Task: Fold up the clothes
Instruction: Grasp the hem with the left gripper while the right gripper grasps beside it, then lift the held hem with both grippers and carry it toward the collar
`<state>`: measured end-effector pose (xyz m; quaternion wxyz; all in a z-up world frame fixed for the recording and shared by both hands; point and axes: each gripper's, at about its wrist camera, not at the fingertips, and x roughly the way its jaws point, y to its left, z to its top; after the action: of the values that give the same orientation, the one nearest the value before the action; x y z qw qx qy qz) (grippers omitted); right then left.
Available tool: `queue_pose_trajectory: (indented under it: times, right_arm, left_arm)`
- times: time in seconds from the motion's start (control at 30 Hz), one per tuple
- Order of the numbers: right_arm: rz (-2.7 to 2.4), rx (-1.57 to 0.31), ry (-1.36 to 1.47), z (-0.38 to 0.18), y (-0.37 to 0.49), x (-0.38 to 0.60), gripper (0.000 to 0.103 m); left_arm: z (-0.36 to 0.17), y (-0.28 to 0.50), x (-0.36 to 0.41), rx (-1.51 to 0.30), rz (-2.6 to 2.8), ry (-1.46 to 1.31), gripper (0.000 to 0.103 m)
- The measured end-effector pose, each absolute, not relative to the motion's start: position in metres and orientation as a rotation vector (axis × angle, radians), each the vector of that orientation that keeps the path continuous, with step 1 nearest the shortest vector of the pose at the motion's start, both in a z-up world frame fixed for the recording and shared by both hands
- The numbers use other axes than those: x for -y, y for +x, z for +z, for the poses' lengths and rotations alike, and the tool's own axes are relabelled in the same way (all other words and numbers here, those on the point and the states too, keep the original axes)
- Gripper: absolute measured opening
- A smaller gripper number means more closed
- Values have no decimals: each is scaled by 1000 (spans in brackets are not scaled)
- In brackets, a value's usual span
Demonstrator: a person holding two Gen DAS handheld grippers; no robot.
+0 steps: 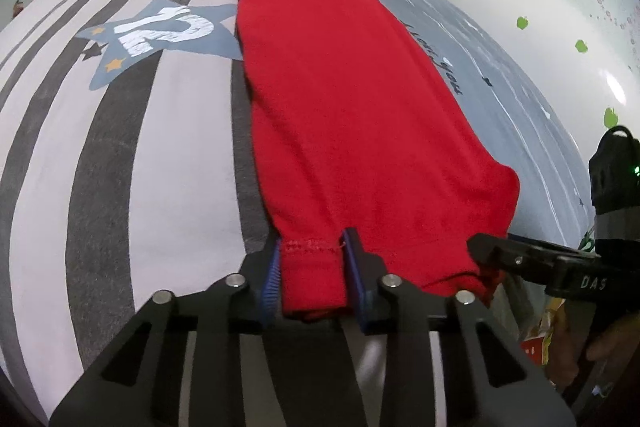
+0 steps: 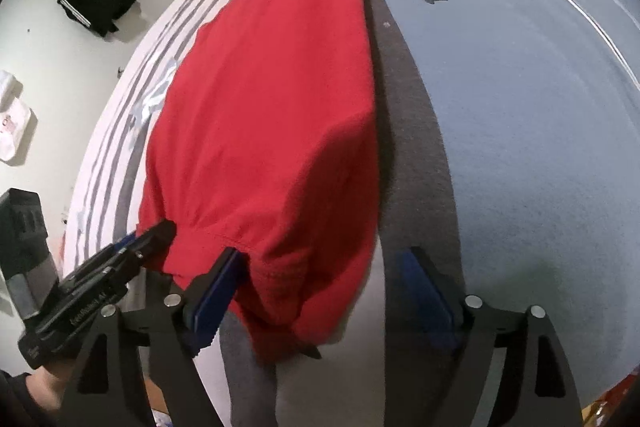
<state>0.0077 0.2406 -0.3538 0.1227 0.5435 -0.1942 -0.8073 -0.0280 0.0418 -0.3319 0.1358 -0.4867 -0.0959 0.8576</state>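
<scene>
A red garment (image 1: 352,107) lay lengthwise on a striped bedspread (image 1: 120,167), running from the lower centre to the top of the frame. The left tongs (image 1: 312,279) were closed on its near hem corner. In the right wrist view, the right tongs (image 2: 320,291) stood wide, one blue pad (image 2: 216,287) touching the cloth's near edge, the other clear. A black garment (image 2: 94,5) hung at upper left.

A red knit garment (image 1: 352,115) lies stretched lengthwise along the bed, folded into a long narrow strip, its far end bunched and its near hem lifted.
</scene>
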Motion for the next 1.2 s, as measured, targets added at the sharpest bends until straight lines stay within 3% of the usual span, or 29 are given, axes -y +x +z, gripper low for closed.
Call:
queue_pose_trajectory:
  times: [0.03,0.07,0.1,0.47,0.9,1.0,1.2]
  right_arm:
    - [-2350,566,1579,-354,8,-239,50]
    - [-2336,564,1573,-355,7,-238,19]
    - [-2304,555,1571,-356,6,-236,17]
    - [-2307,485,1513,-320,26,-223,12]
    - [-2073,317,1632,-229,148,-193,12]
    - [-2140,260,1579,-208,159,-206,12]
    - [-2359,340,1437,-158,109,-208,12]
  left_arm:
    - [-332,-28,-43,276,2481,-1406,18]
    - [-332,-29,-43,272,2480,-1403,17]
    - [-331,-29,-44,268,2479,-1401,16]
    - [-273,4,-48,236,2470,-1338,14]
    - [-178,125,-50,99,2275,-1532,14]
    - [-165,110,-47,160,2325,-1486,14]
    - [-109,43,-45,290,2465,-1284,14]
